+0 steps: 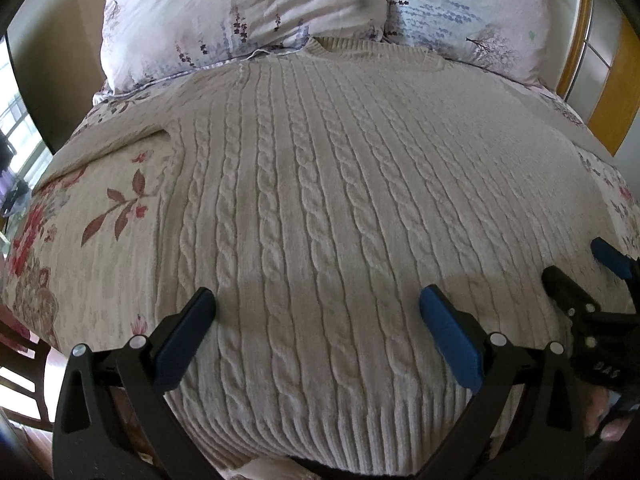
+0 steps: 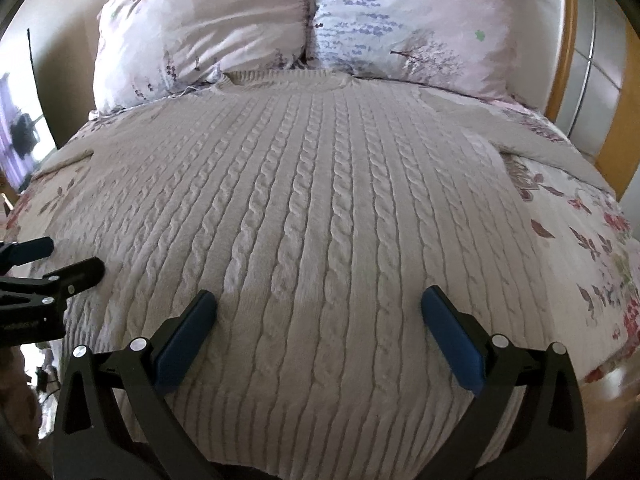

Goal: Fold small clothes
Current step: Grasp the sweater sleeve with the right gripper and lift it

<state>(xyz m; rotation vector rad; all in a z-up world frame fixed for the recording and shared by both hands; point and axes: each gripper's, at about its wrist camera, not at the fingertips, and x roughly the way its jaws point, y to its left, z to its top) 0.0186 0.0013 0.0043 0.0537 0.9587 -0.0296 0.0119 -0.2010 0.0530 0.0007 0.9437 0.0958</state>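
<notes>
Beige cable-knit sweater (image 1: 320, 184) spread flat on floral bedspread (image 1: 80, 216), hem nearest both grippers, collar far ahead by lilac pillows (image 1: 240, 12). Left gripper (image 1: 316, 312) and right gripper (image 2: 318, 308) both spread wide, gripping nothing, side by side over hem.

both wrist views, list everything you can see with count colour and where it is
sweater: one, cream cable knit, spread flat on the bed, collar toward the pillows, ribbed hem nearest the grippers
pillows: two, pale pink and lilac floral, side by side at the head of the bed
bedspread: one, cream with red flowers and leaves, under the sweater
headboard: one, orange wood frame, on the right beyond the pillows
left gripper: one, black with blue pads, open over the hem
right gripper: one, black with blue pads, open over the hem
</notes>
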